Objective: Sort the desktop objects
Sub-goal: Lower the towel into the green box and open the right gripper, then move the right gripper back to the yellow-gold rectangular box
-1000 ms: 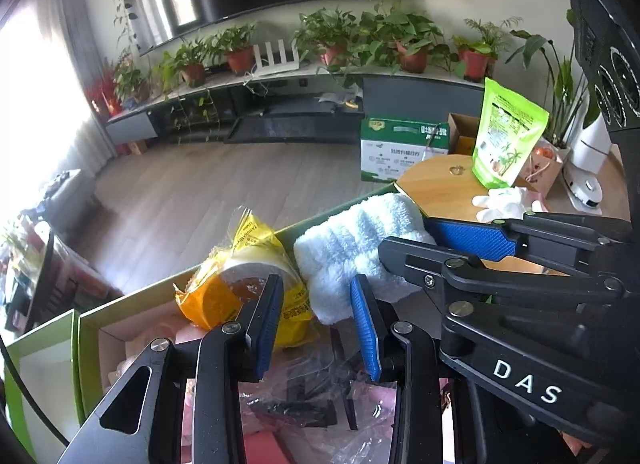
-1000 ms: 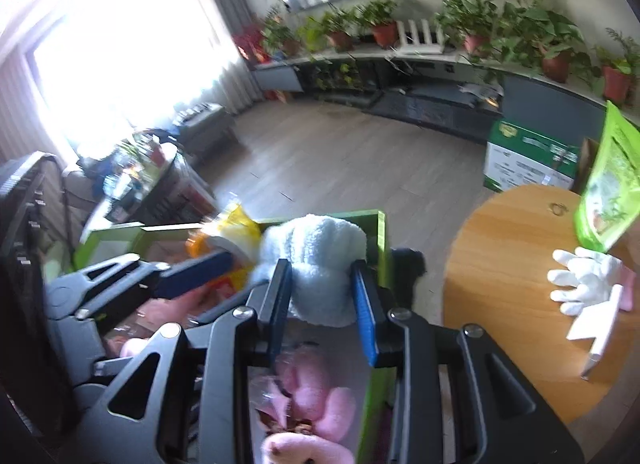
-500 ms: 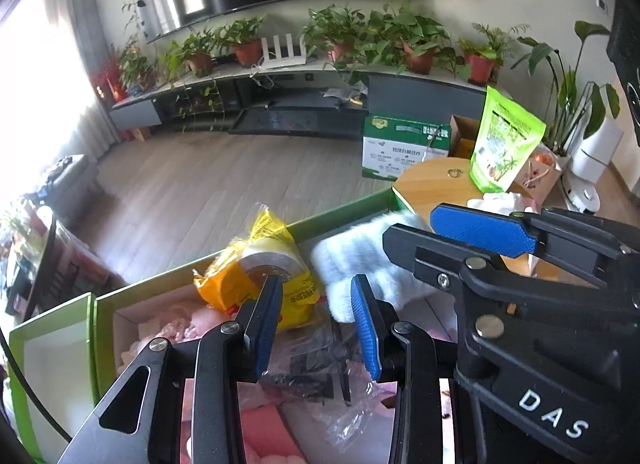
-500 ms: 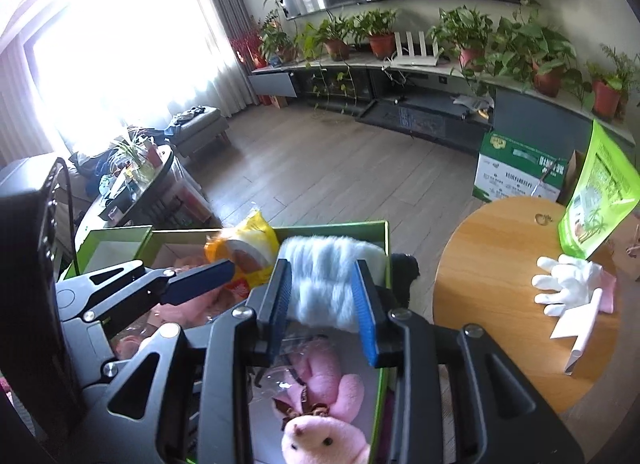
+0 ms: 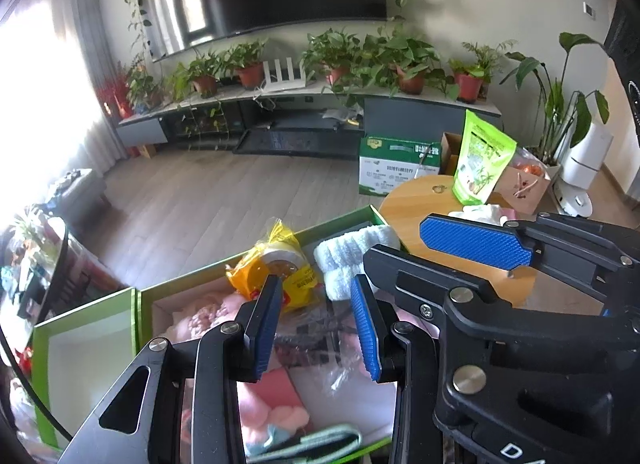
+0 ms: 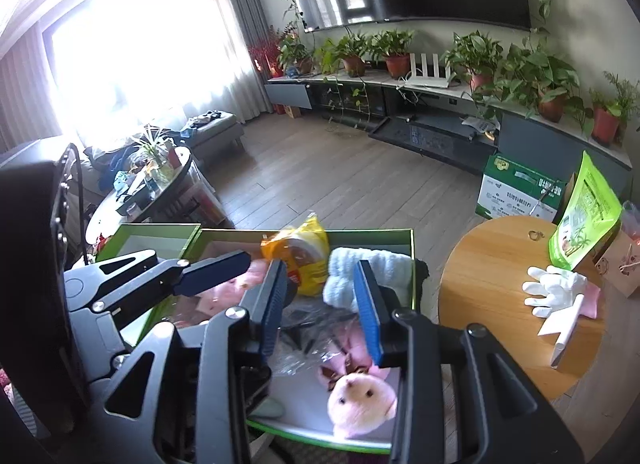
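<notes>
Both grippers have risen since a second ago, and the towel point(image 6: 370, 272), then between the right jaws, now lies in the green box point(image 6: 372, 230), at its far corner by the tape bag point(image 6: 302, 260). Right gripper point(image 6: 322, 308) hangs above it, jaws apart and empty; left gripper point(image 5: 316, 324) likewise. Box already holds a pink plush point(image 6: 360, 396) (plus plastic wrap). Out on the round bench point(image 6: 492, 264) remain gloves point(image 6: 554, 290), a green pouch point(image 6: 586, 212) and a white card point(image 6: 564, 328), so sorting looks partly done.
</notes>
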Motion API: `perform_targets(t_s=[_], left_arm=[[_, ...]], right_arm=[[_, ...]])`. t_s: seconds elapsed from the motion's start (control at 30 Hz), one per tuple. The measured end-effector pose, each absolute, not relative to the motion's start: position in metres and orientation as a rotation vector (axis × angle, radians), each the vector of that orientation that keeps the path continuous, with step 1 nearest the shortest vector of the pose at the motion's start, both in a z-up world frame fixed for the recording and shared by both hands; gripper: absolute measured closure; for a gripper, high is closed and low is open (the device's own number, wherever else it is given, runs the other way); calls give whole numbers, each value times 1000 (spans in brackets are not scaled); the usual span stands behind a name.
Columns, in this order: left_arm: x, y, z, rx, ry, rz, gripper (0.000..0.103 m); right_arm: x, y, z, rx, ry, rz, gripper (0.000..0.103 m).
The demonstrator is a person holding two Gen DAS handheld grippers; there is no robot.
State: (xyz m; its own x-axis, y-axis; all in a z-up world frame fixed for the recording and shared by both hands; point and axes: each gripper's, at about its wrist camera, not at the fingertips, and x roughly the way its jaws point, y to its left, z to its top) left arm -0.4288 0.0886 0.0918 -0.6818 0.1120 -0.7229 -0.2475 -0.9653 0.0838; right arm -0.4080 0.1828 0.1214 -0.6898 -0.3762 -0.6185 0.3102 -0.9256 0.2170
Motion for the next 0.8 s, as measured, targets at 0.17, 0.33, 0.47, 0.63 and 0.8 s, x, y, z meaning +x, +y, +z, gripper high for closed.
perform_targets(t_s=[0.17, 0.33, 0.47, 0.63, 0.8], left_arm=[[-404, 80, 113, -1117, 229, 2724, 60], [-369, 70, 135, -1037, 182, 2764, 47], [-340, 61, 148, -999, 165, 2776, 46], [-304, 51, 156, -966, 168, 2800, 43], [-269, 44, 159, -952, 118, 2810, 42]], right_arm=[[-386, 177, 138, 947, -120, -2575, 67], [-342, 167, 168, 868, -91, -2568, 66], [-312, 160, 182, 831, -78, -2557, 63], [-269, 148, 194, 792, -38, -2551, 63], [-235, 141, 197, 782, -43, -2532, 63]])
